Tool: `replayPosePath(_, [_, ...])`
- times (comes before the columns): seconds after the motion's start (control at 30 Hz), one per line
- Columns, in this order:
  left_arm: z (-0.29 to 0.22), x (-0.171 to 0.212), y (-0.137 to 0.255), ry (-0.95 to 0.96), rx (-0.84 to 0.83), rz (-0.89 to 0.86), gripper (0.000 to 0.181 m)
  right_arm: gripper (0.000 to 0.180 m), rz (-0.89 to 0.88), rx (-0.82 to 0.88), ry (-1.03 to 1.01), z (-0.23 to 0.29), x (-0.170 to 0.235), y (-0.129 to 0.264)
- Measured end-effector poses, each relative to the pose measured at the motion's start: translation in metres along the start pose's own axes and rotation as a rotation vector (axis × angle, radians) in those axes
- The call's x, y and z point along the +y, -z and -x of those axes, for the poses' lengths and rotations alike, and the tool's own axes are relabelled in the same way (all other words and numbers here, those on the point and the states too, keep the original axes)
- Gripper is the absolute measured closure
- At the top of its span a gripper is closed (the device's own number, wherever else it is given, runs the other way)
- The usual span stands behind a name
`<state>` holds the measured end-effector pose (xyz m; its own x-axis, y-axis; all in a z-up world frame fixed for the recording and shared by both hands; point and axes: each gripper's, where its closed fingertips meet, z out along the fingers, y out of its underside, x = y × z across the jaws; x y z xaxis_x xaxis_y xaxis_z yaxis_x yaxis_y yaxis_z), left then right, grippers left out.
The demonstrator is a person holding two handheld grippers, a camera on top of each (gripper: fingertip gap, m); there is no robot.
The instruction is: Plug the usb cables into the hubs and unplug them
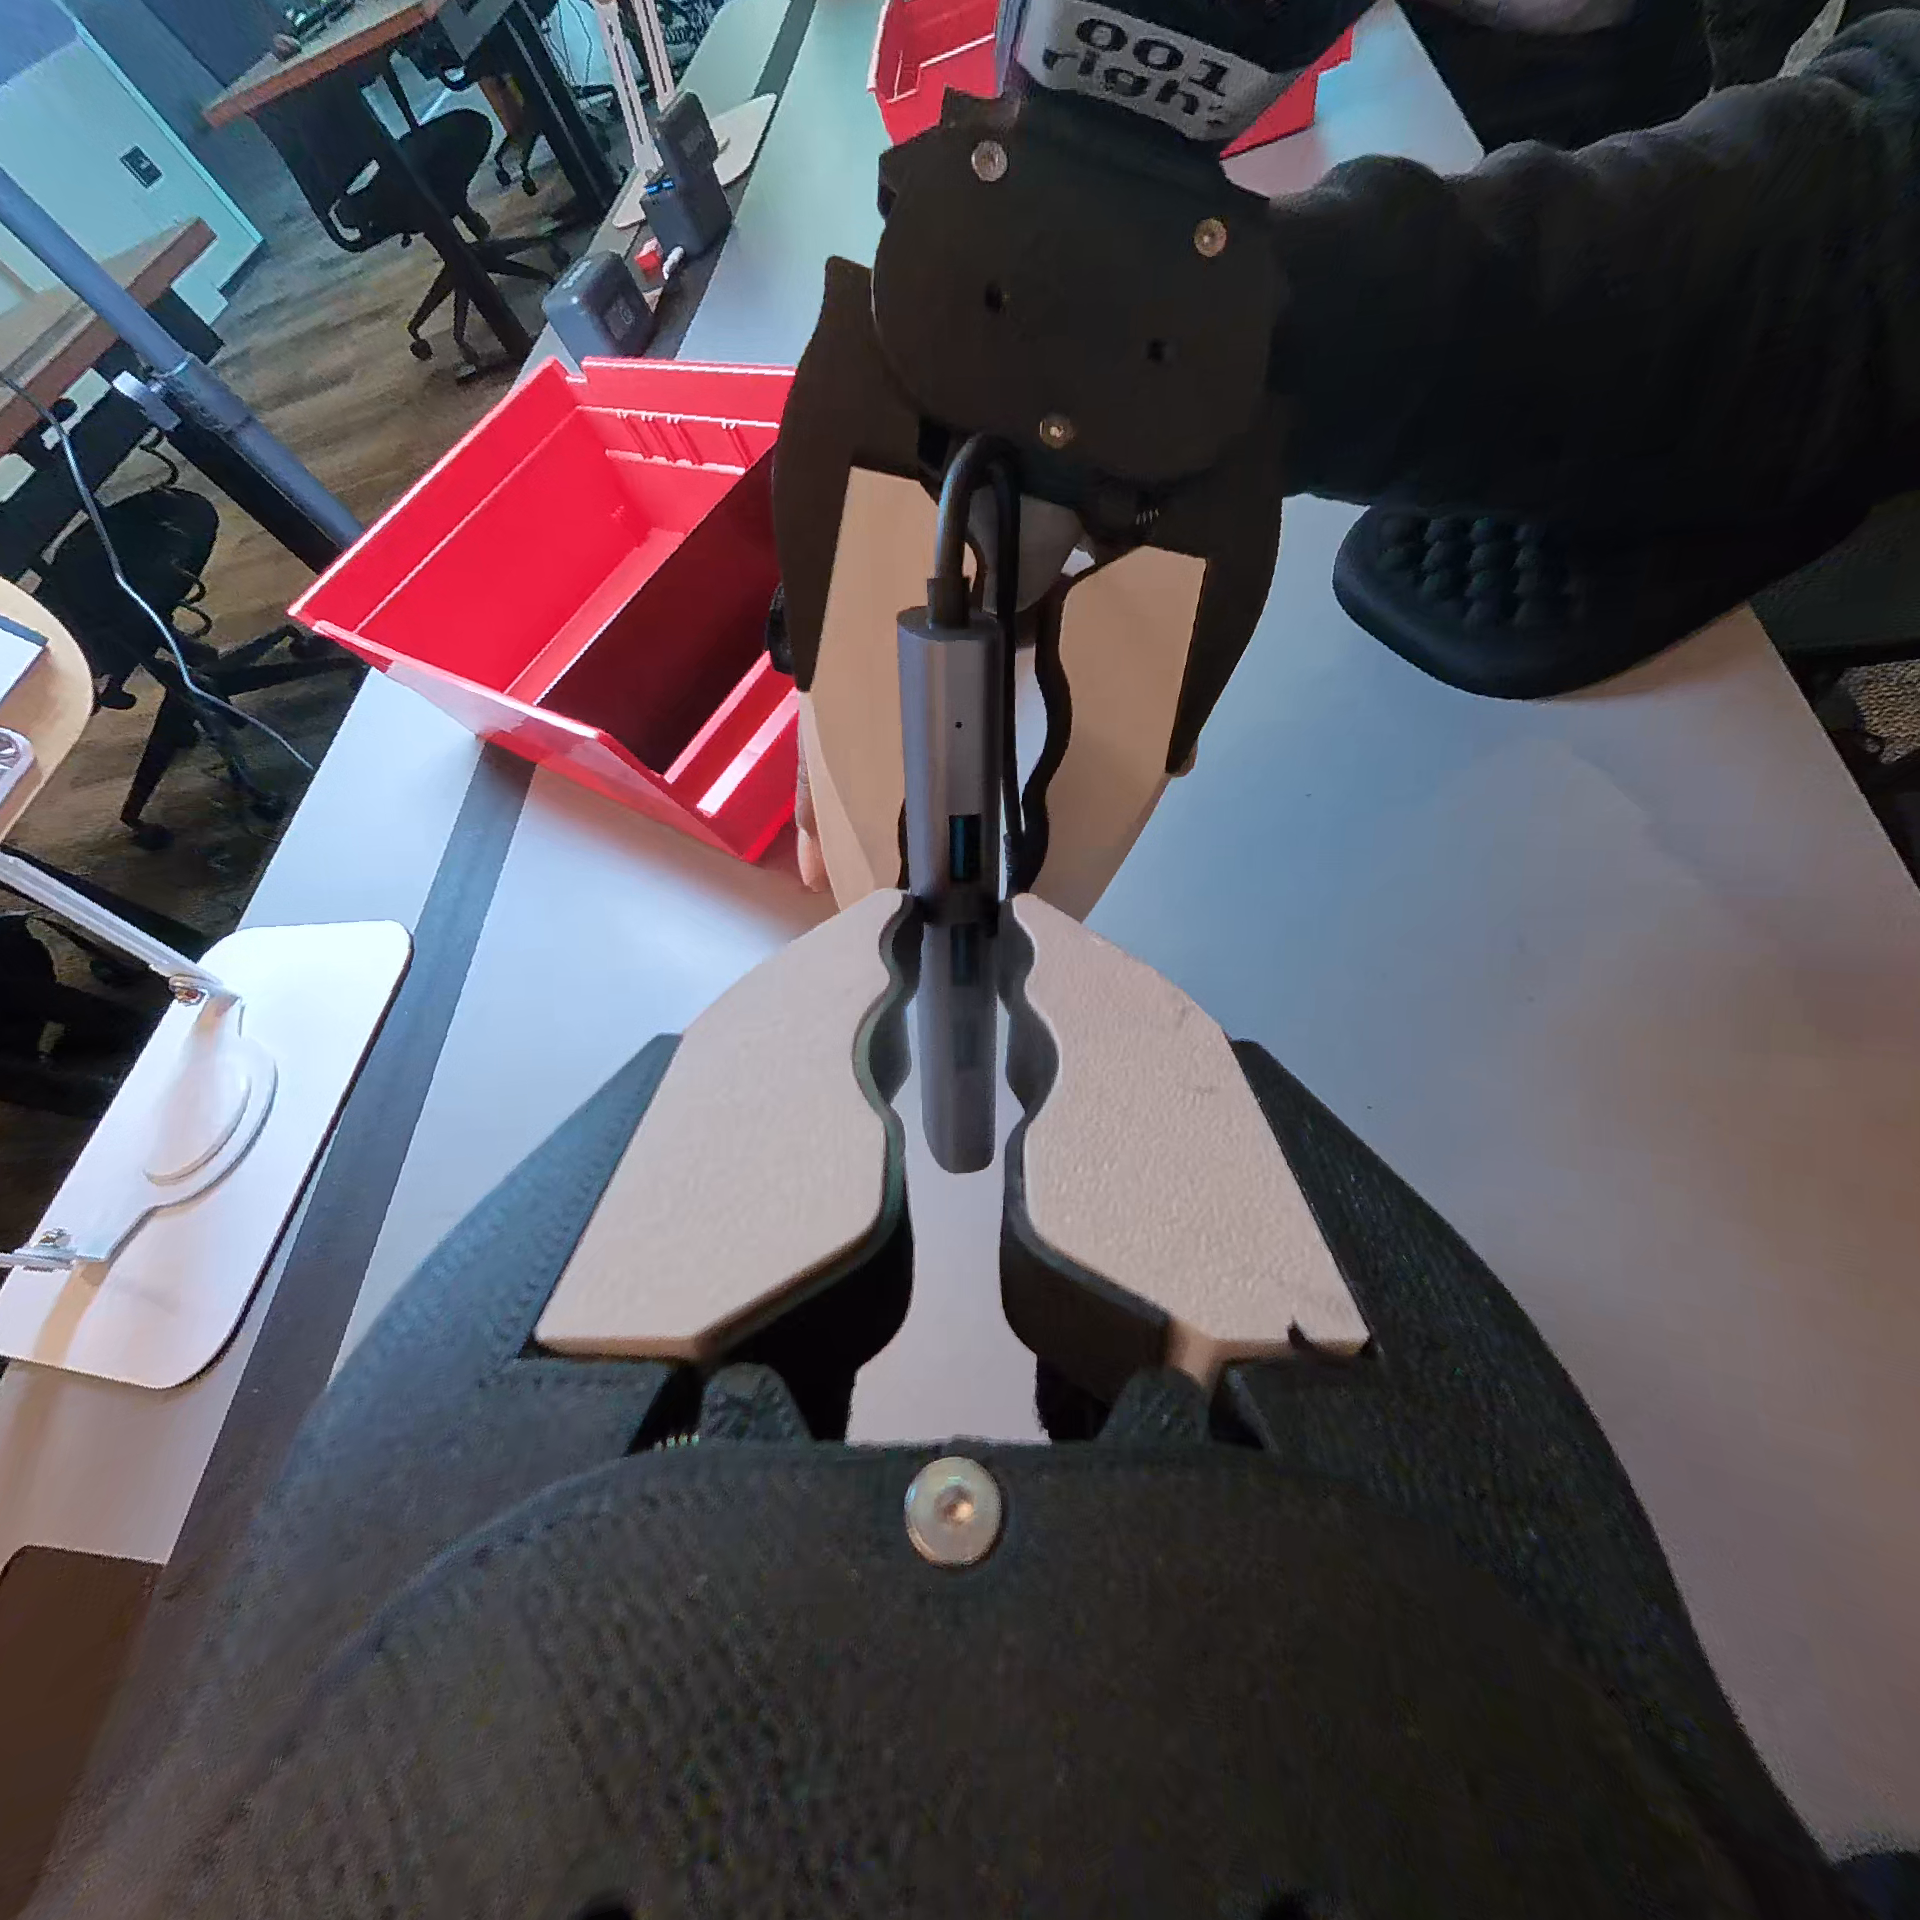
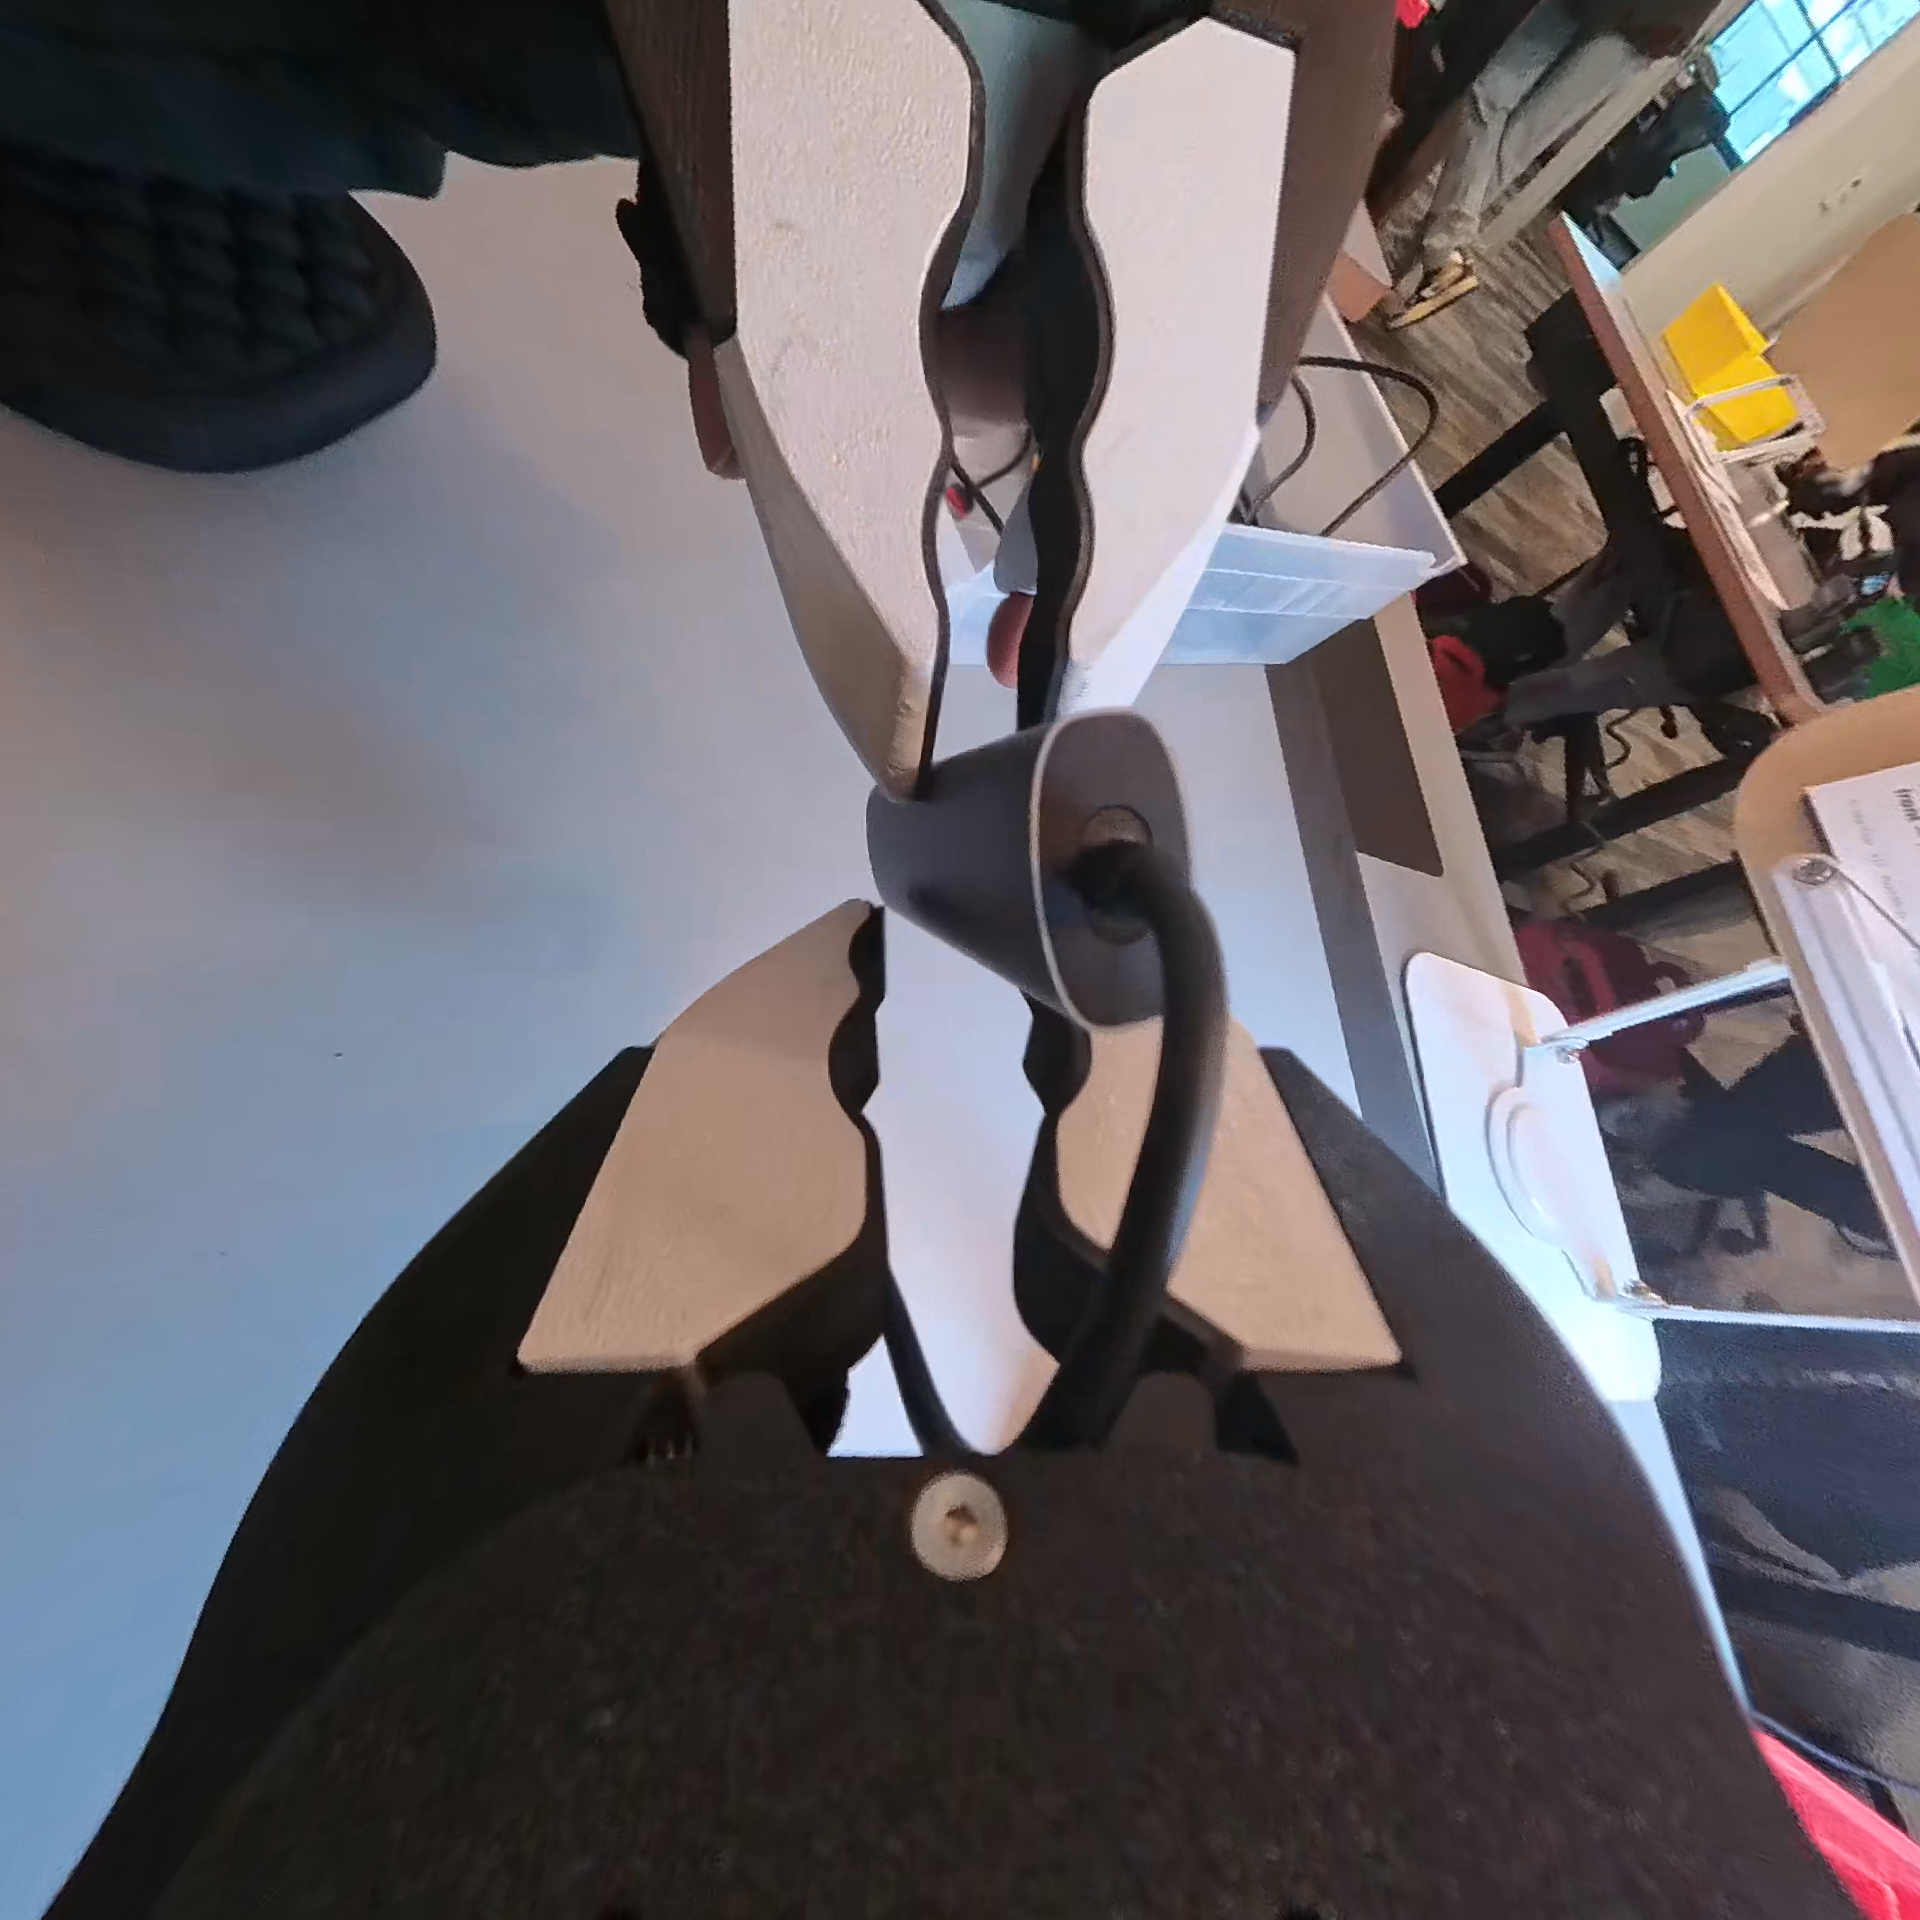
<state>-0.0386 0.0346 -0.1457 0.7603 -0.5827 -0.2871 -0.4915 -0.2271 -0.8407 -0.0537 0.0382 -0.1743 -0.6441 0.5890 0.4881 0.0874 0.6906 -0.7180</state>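
My left gripper (image 1: 958,904) is shut on a slim grey USB hub (image 1: 951,727), which it holds above the white table (image 1: 1455,987). The hub points forward, with a blue port facing up. A thick black cable (image 1: 961,499) leaves its far end and loops back. My right gripper (image 2: 961,987) faces the left one and is open. In the left wrist view its beige fingers (image 1: 862,675) stand on either side of the hub without touching it. In the right wrist view the hub's cable end (image 2: 966,862) sits just past my fingertips, and the cable (image 2: 1184,1091) curves down between them.
An open red bin (image 1: 582,582) lies on the table left of the hub, with another red bin (image 1: 914,62) farther back. A black cushioned pad (image 1: 1507,592) lies at the right. A white stand base (image 1: 208,1122) and a clear plastic tray (image 2: 1299,592) sit near the table edge. Less than 4 cm separates the two grippers' tips.
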Motion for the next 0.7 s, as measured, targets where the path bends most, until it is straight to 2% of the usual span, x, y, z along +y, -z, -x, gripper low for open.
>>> replayPosePath(0.27, [-0.008, -0.001, -0.006, 0.000, 0.038, -0.008, 0.168, 0.154, -0.129, -0.071, -0.078, 0.007, -0.012, 0.000])
replayPosePath(0.43, [-0.010, 0.006, -0.011, 0.006, 0.052, 0.033, 0.168, 0.159, -0.063, -0.092, -0.058, 0.011, -0.003, -0.003])
replayPosePath(0.7, [-0.010, 0.011, -0.009, 0.018, 0.058, 0.062, 0.168, 0.157, -0.010, -0.066, -0.013, 0.010, 0.004, -0.005])
